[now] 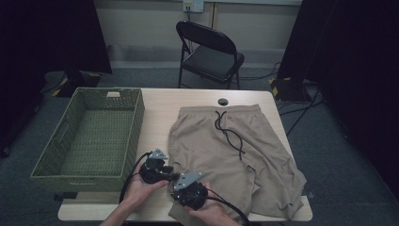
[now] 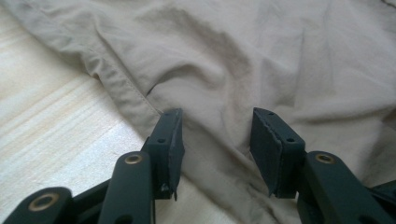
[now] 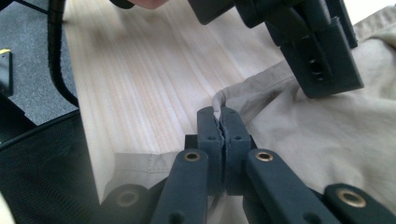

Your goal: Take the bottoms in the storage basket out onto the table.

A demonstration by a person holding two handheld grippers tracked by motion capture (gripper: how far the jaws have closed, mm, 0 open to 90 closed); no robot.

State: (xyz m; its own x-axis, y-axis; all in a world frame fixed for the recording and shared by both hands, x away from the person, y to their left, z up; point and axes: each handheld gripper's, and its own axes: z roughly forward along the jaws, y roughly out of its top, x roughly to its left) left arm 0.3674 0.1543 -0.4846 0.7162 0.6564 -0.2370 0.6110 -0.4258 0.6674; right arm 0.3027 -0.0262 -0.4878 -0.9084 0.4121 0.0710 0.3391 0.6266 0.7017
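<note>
A pair of tan shorts (image 1: 235,146) lies spread on the wooden table (image 1: 160,103), its black drawstring (image 1: 230,134) loose on top. My right gripper (image 3: 222,116) is shut on a pinched-up fold of the shorts' hem (image 3: 224,95) at the near left corner of the cloth. In the high view it sits at the table's front edge (image 1: 181,184). My left gripper (image 2: 217,135) is open, its jaws either side of the tan cloth (image 2: 261,60) just inside the hem, not pressing it. It lies just left of the right one (image 1: 170,175); its fingers (image 3: 322,65) hang over the fabric.
A green woven basket (image 1: 136,117) stands on the table's left half, close beside the shorts. A black folding chair (image 1: 211,52) is behind the table. A round cable hole (image 1: 223,101) sits near the far edge. The table's near left edge drops to grey floor (image 3: 28,93).
</note>
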